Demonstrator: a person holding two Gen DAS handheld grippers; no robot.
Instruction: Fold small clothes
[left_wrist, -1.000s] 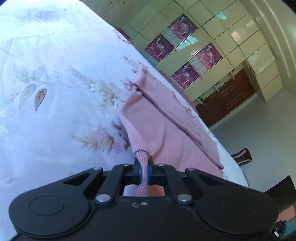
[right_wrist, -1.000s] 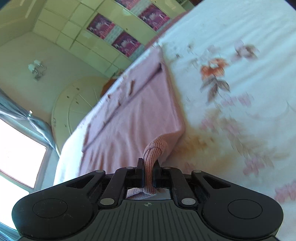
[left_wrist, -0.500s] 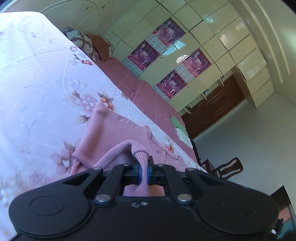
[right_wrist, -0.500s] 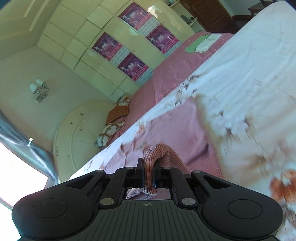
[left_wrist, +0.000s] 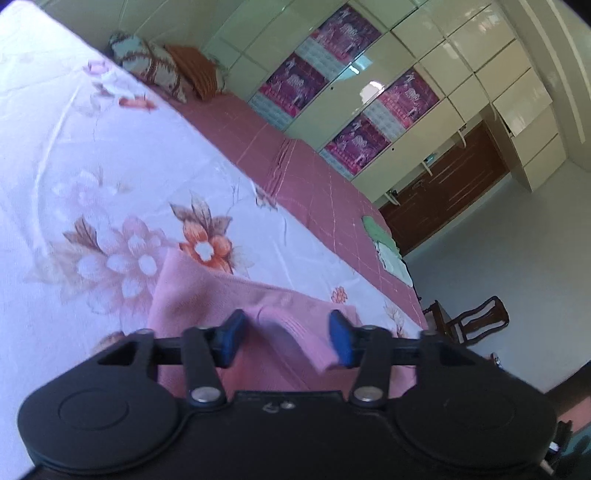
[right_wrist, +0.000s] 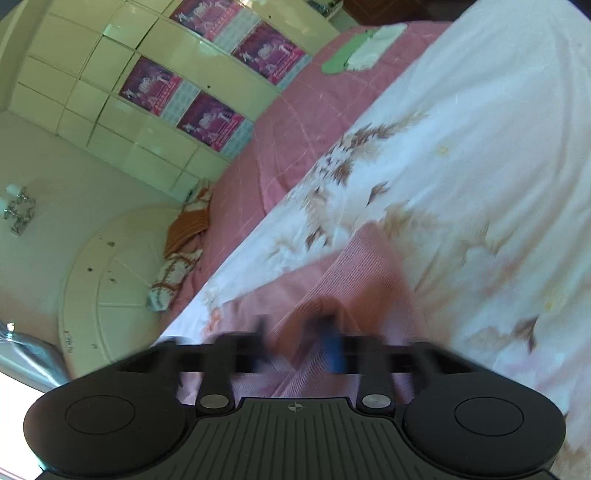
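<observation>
Since the earlier frames, both pinched ends of the pink garment (left_wrist: 207, 295) have been carried across the floral sheet (left_wrist: 92, 166) and let go; jaws that were clamped on ribbed fabric have just been opening. Garment is now seen lying on the sheet just ahead of both tools, doubled over itself, judged as one fold laid down. Left gripper (left_wrist: 286, 341): jaws spread fairly wide, a ribbed flap resting loose between the blue pads (left_wrist: 340, 341), not pinched. Right gripper (right_wrist: 295, 343): view blurred, jaws read as parted, fabric (right_wrist: 351, 273) beneath and between them but no longer pressed. Release is judged deliberate, so the folded layer settles flat. Pillows (left_wrist: 155, 70) and green cloth (left_wrist: 376, 230) are noted well apart, on the pink quilt (left_wrist: 295, 173).
</observation>
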